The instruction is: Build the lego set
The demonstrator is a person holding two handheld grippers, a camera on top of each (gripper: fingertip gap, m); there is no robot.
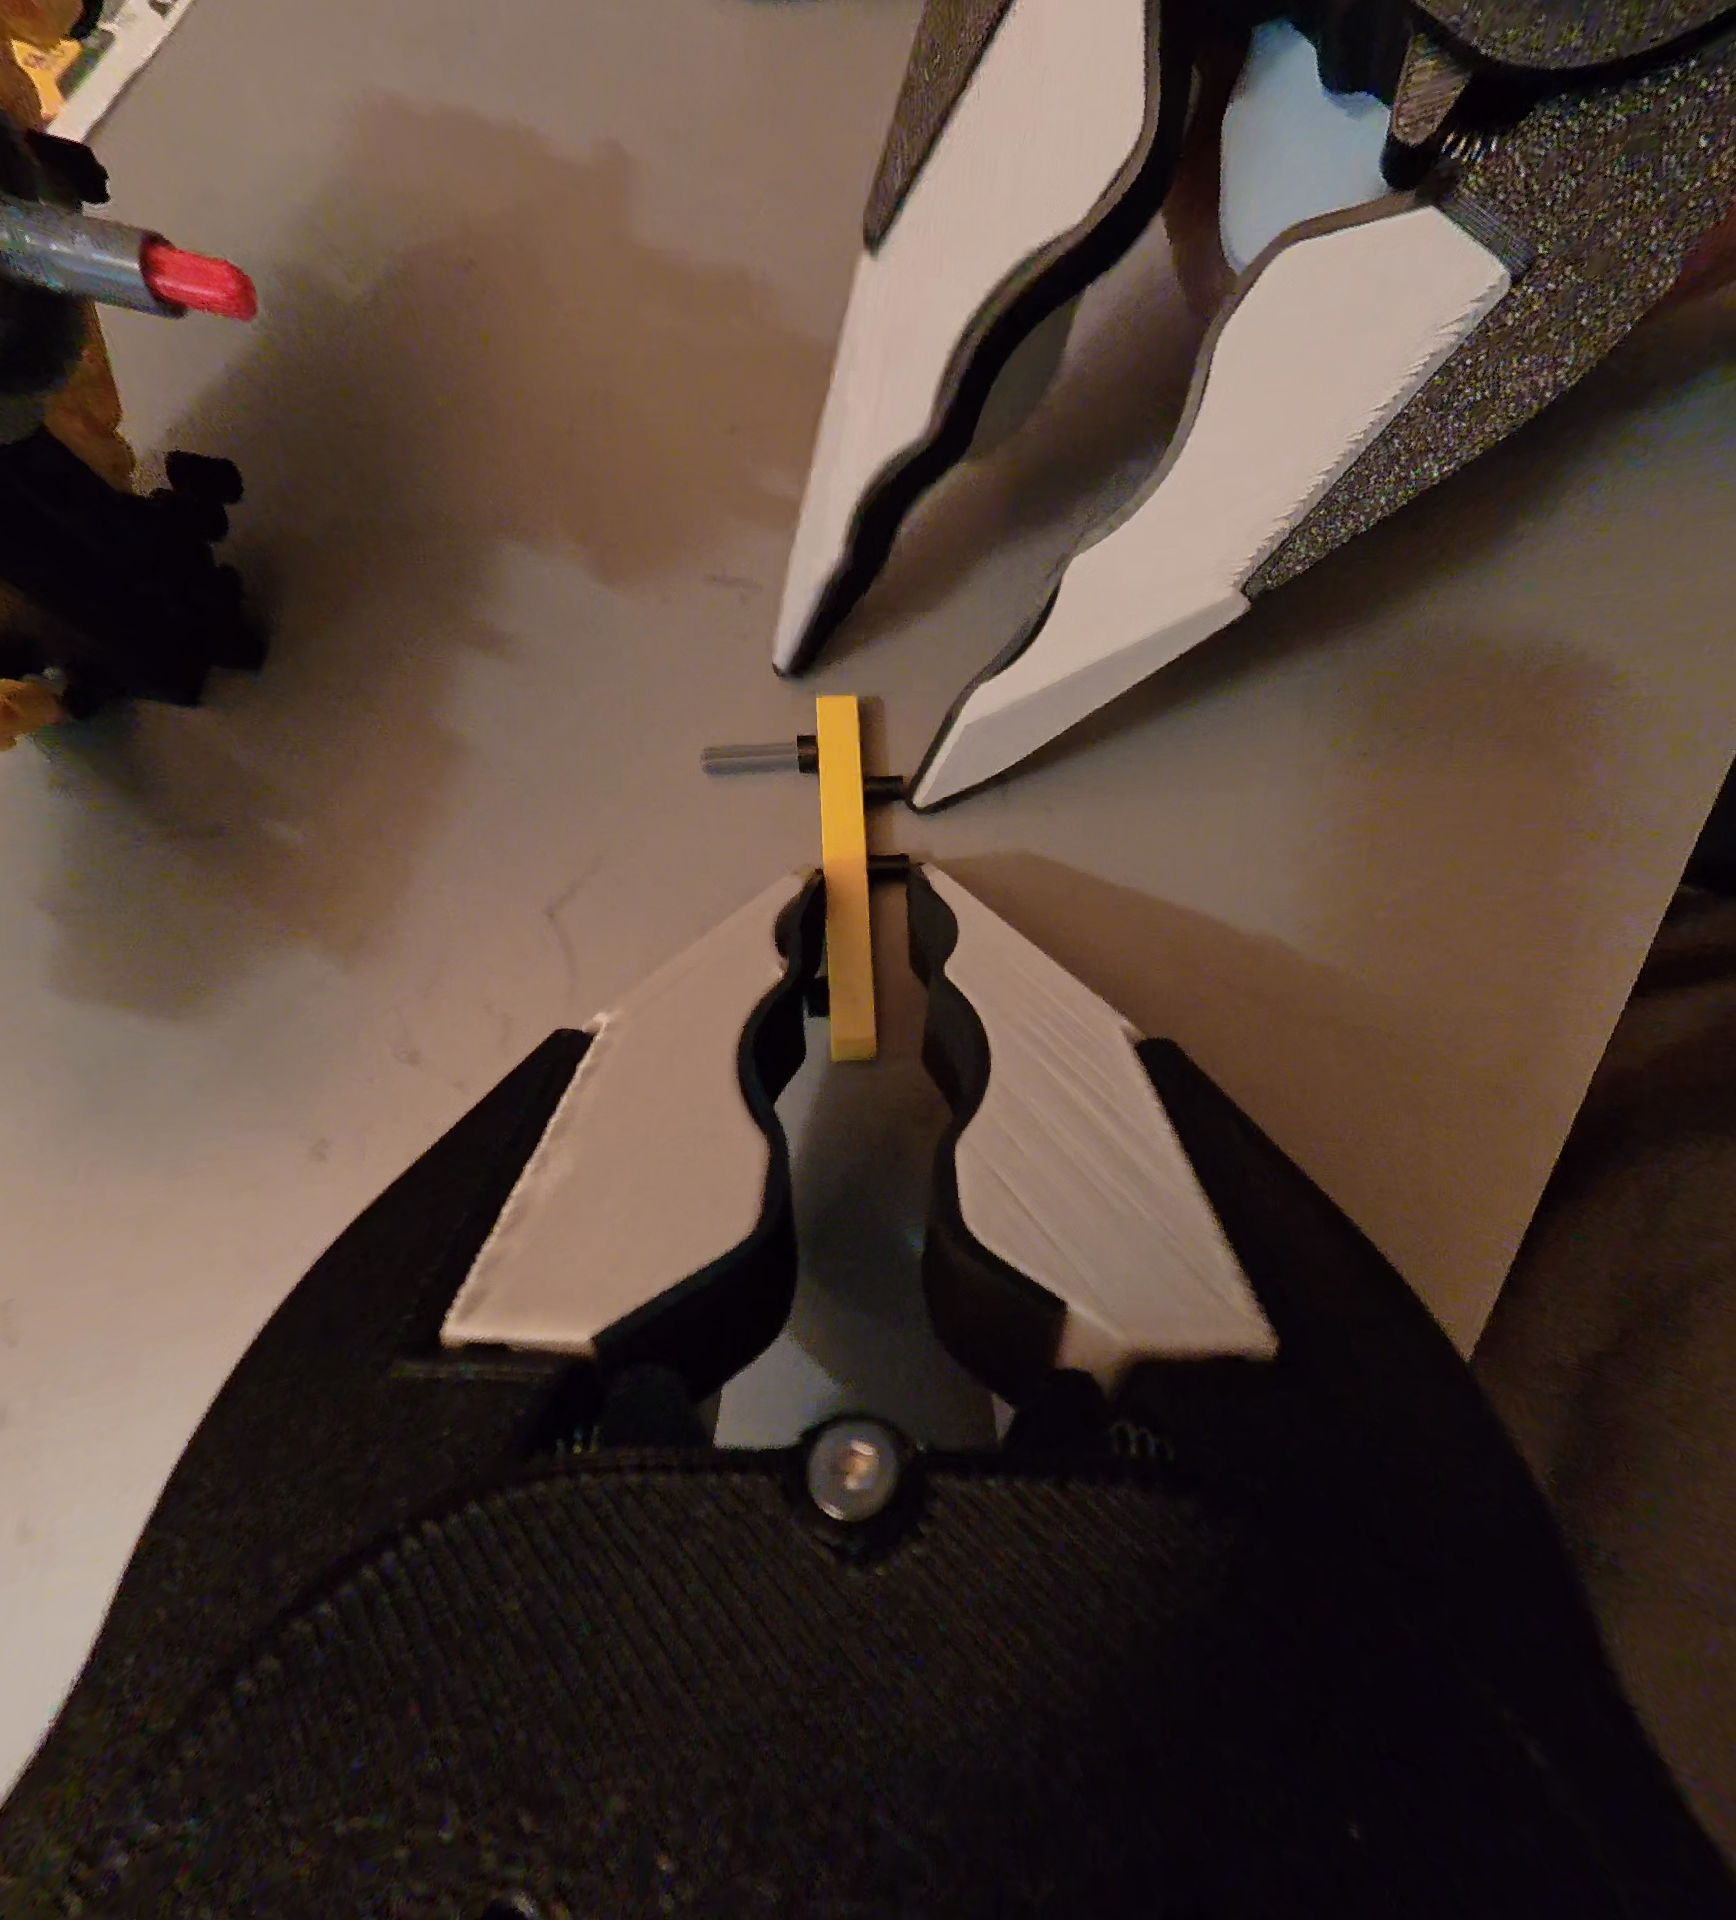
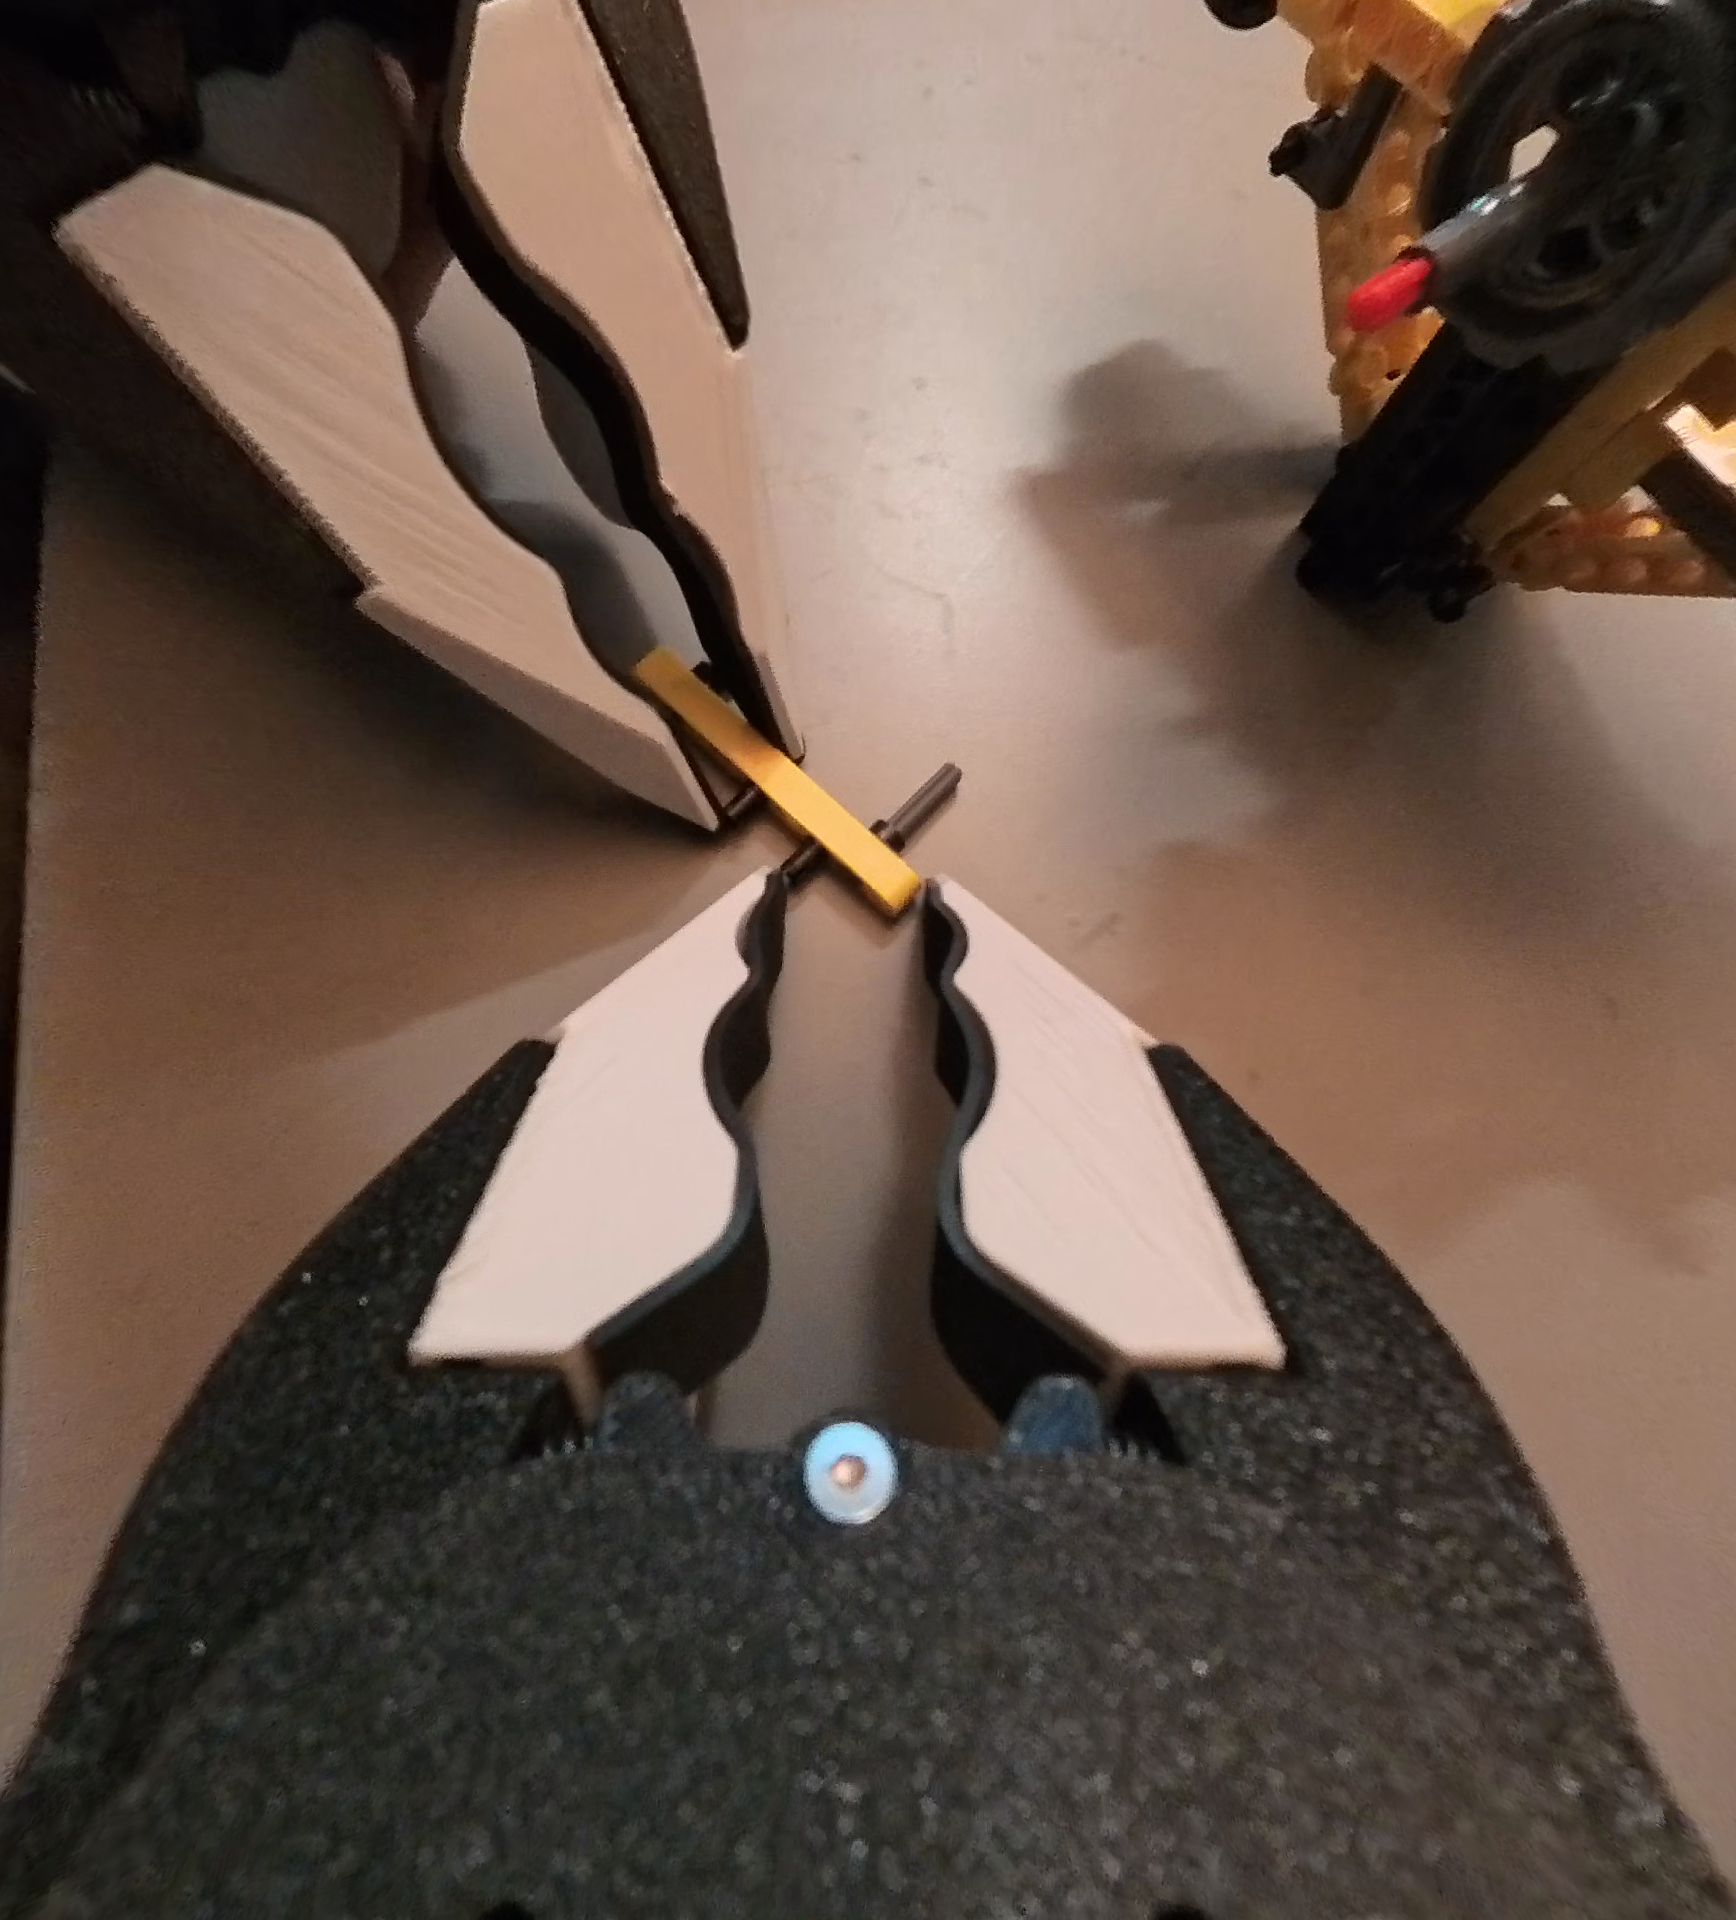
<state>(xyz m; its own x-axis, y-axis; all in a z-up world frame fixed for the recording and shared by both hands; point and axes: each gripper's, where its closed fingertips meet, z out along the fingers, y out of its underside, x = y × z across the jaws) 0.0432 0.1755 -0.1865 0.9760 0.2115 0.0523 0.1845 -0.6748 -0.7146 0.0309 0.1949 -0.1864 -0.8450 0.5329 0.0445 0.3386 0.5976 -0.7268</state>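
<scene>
Yellow beam (image 1: pixel 846 883), with dark pins through it, is clamped in my left tongs (image 1: pixel 862 873) above the grey counter (image 1: pixel 428 987). My right tongs (image 2: pixel 848 883) stand apart, tips flanking the beam's free end. Yellow-black model (image 2: pixel 1529 364) sits well apart

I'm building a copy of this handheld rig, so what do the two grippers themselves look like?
Both share one design. The left gripper has two white wedge-shaped fingers lined with wavy black pads, on a ribbed, matte black printed body with a silver screw at the centre. The right gripper matches, but its body is speckled, glittery black. No cables, markings or sleeves show.
</scene>
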